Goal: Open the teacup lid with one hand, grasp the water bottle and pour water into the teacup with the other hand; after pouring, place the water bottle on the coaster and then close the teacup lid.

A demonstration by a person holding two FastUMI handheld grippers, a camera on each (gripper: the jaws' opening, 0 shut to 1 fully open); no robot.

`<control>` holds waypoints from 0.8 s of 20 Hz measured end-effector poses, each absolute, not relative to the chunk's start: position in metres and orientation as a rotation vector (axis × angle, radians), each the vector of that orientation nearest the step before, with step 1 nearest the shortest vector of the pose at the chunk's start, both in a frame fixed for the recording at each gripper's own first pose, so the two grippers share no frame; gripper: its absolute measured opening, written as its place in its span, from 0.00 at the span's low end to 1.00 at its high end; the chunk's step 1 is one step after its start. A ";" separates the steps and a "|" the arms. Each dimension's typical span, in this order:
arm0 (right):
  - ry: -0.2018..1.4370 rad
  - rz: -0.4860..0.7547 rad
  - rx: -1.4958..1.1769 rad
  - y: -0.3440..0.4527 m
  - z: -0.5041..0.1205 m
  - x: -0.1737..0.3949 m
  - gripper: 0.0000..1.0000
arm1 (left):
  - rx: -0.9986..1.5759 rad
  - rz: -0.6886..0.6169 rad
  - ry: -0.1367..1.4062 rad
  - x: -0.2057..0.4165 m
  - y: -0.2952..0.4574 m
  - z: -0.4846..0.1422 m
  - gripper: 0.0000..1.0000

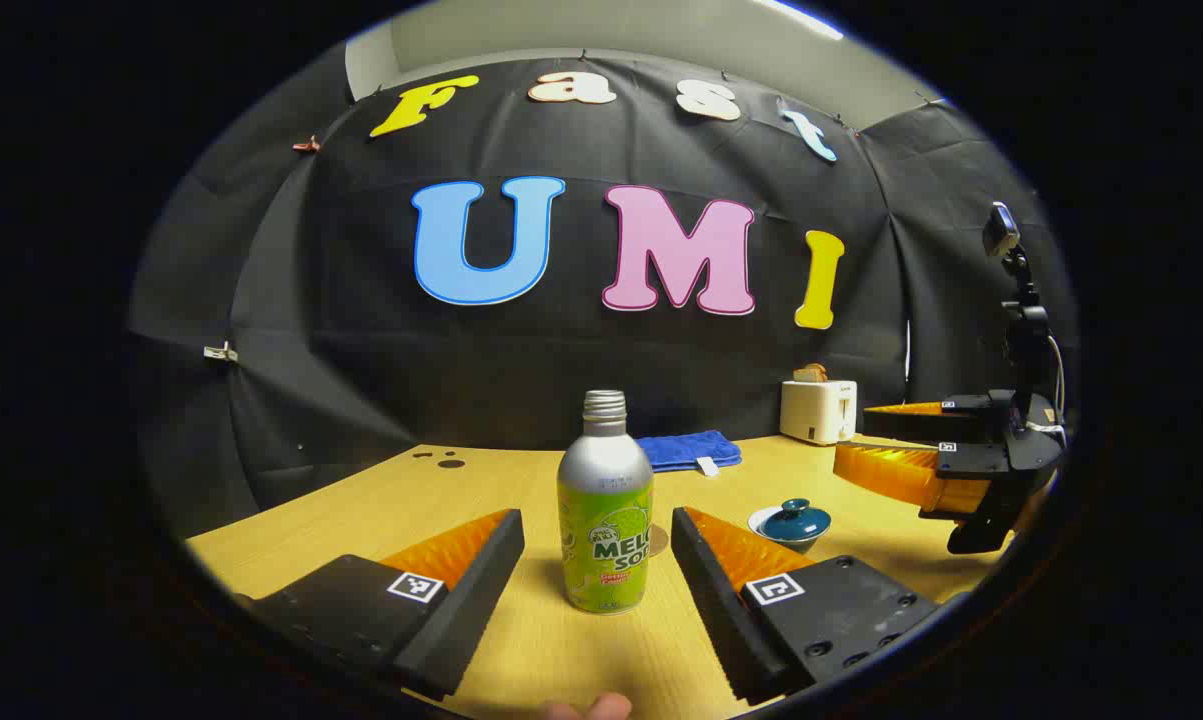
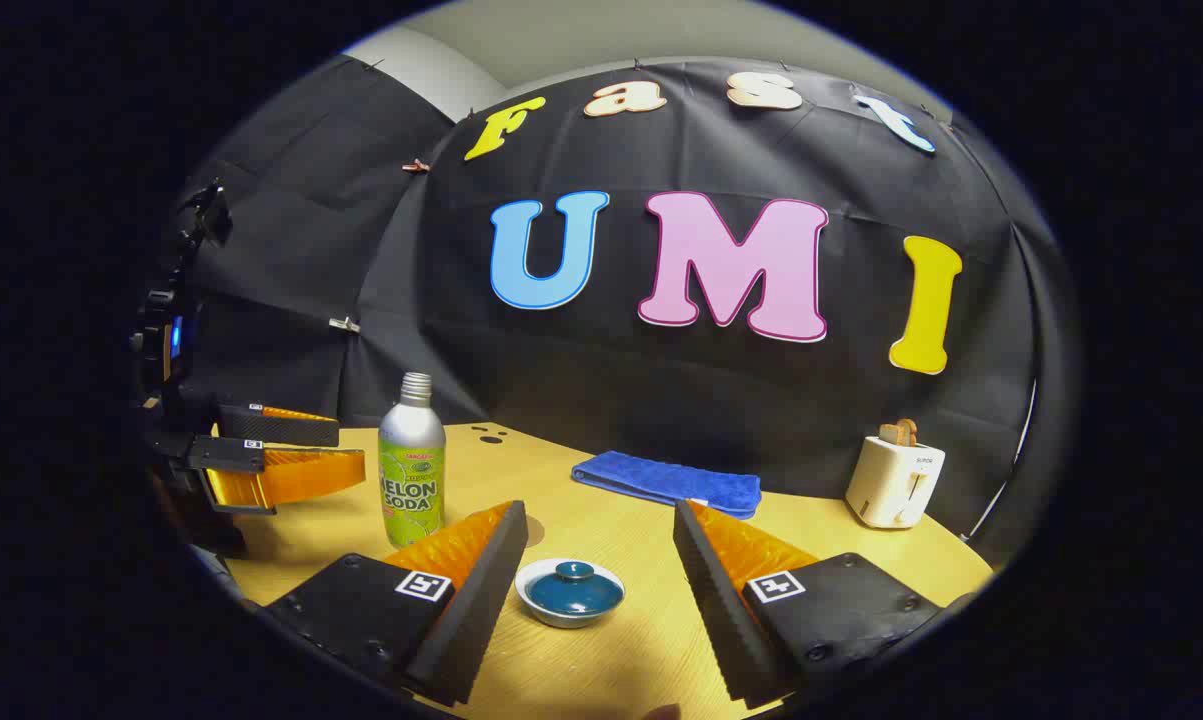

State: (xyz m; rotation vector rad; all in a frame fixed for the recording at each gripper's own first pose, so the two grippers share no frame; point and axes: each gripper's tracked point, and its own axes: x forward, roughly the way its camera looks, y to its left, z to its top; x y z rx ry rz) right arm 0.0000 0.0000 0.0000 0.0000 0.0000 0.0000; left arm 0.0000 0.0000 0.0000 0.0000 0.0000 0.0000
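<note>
Your pale wooden desk (image 1: 521, 480) carries everything here. On it, toward the back wall, lies a folded blue cloth (image 2: 667, 482), and off to its right stands a small white toaster (image 2: 895, 482) with a slice of bread poking out of the top.

Your left gripper (image 1: 596, 560) has its jaws spread wide, and the silver aluminium bottle with the green label (image 1: 606, 505) stands upright on the desk right between them, centred in the gap and touching neither finger. Its screw cap is on. The label's print can be made out as "MELON SODA" in the right gripper view, where the bottle (image 2: 412, 462) stands just beside the left gripper's orange fingers.

Your right gripper (image 2: 596, 560) also has its jaws spread wide. The small teal-lidded teacup on its white saucer (image 2: 571, 592) sits on the desk between them, nearer the left finger, and nothing touches it. Its lid is on, knob up. In the left gripper view the teacup (image 1: 791, 524) sits to the right of the bottle, with the right gripper (image 1: 866, 438) hanging above and beyond it, fingers apart. A round brown coaster (image 1: 657, 540) peeks out just behind the bottle.
</note>
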 end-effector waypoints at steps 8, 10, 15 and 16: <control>-0.006 -0.012 -0.008 -0.002 0.001 0.002 0.94 | -0.002 -0.001 0.003 0.001 0.000 -0.001 0.94; -0.002 -0.014 -0.007 -0.002 -0.001 0.002 0.95 | -0.001 -0.002 0.003 0.000 0.000 -0.001 0.94; 0.012 -0.016 -0.012 -0.001 -0.006 0.010 0.95 | -0.004 -0.002 0.006 0.000 0.000 -0.003 0.94; 0.033 -0.019 -0.025 -0.002 -0.010 0.014 0.95 | -0.003 -0.001 0.007 0.001 -0.001 -0.003 0.94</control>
